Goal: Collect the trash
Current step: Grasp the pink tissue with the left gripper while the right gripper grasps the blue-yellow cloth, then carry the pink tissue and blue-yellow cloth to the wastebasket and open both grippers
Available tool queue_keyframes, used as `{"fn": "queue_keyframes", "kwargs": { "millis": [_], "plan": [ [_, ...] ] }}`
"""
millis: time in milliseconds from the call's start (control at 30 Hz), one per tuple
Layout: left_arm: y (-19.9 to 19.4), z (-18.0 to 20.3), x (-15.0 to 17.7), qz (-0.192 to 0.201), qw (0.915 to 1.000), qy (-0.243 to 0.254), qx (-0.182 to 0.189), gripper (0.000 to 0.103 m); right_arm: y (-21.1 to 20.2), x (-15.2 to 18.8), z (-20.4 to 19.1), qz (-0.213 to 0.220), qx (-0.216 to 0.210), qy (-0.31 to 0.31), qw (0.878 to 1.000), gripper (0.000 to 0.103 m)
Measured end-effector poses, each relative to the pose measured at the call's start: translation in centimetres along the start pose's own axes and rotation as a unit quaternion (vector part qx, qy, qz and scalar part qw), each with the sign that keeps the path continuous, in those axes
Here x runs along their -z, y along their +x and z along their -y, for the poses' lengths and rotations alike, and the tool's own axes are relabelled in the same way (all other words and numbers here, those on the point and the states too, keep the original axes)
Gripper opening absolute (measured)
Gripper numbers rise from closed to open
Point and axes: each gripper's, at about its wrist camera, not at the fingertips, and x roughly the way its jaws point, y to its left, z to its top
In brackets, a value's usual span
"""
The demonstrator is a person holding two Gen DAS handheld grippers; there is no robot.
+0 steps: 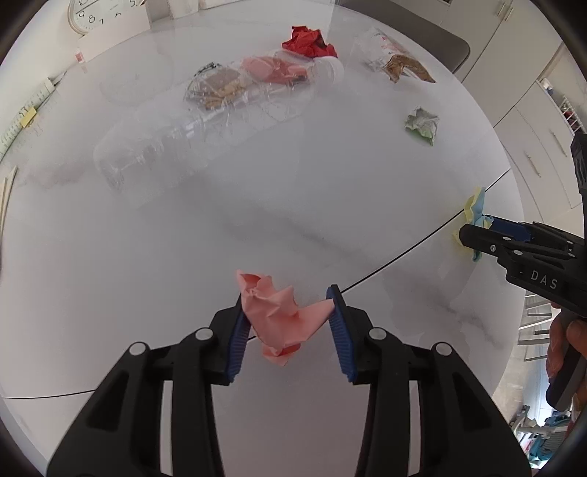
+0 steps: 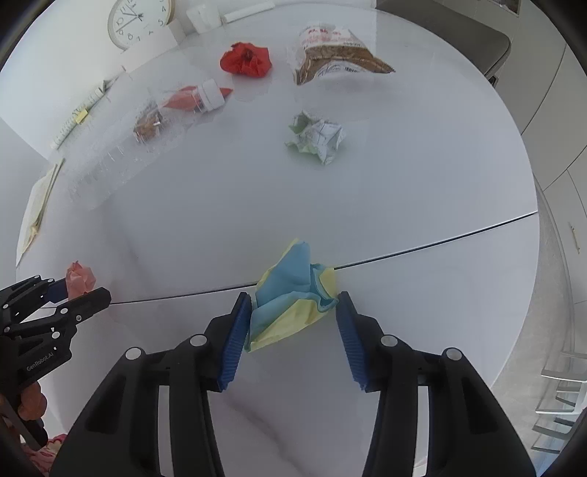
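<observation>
My left gripper (image 1: 288,306) is shut on a crumpled pink paper (image 1: 279,315), both blue pads touching it, above the white round table (image 1: 256,205). My right gripper (image 2: 295,312) is shut on a crumpled blue and yellow paper (image 2: 293,297) near the table's seam. In the left wrist view the right gripper (image 1: 473,235) shows at the right with that paper (image 1: 475,205). In the right wrist view the left gripper (image 2: 79,290) shows at the left with the pink paper (image 2: 79,277).
On the table lie a clear plastic bottle (image 1: 176,146), a red paper ball (image 2: 245,60), a white and green crumpled paper (image 2: 317,137), a clear food wrapper (image 2: 337,55) and a clear plate (image 1: 135,79). A clock (image 2: 139,22) leans at the back.
</observation>
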Motion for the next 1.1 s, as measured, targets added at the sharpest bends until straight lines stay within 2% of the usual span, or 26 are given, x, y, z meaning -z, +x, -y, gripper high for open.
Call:
{"fn": "queue_keyframes", "kwargs": {
  "millis": [233, 467, 600, 800, 967, 1100],
  "plan": [
    [-2.3, 2.9, 0.0, 0.016, 0.9991, 0.039, 0.009, 0.040, -3.6, 1.5, 1.4, 0.029, -0.001, 0.013, 1.000, 0.048],
    [-3.9, 10.6, 0.9, 0.021, 0.9924, 0.108, 0.056, 0.040, -9.1, 7.0, 5.6, 0.058, 0.021, 0.067, 0.996, 0.048],
    [-3.9, 15.6, 1.8, 0.015, 0.9842, 0.156, 0.083, 0.040, -11.6, 11.1, 9.0, 0.063, 0.048, 0.109, 0.991, 0.048],
    [-3.7, 24.3, 3.4, -0.003, 0.9649, 0.227, 0.132, 0.040, -14.8, 16.9, 14.0, 0.072, 0.078, 0.179, 0.978, 0.048],
    [-3.2, 30.1, 4.8, -0.019, 0.9502, 0.268, 0.158, 0.040, -16.8, 20.2, 17.1, 0.079, 0.095, 0.220, 0.968, 0.049],
    [-2.9, 33.1, 5.6, -0.027, 0.9417, 0.290, 0.168, 0.040, -17.6, 21.7, 18.5, 0.085, 0.101, 0.236, 0.963, 0.049]
  ]
}}
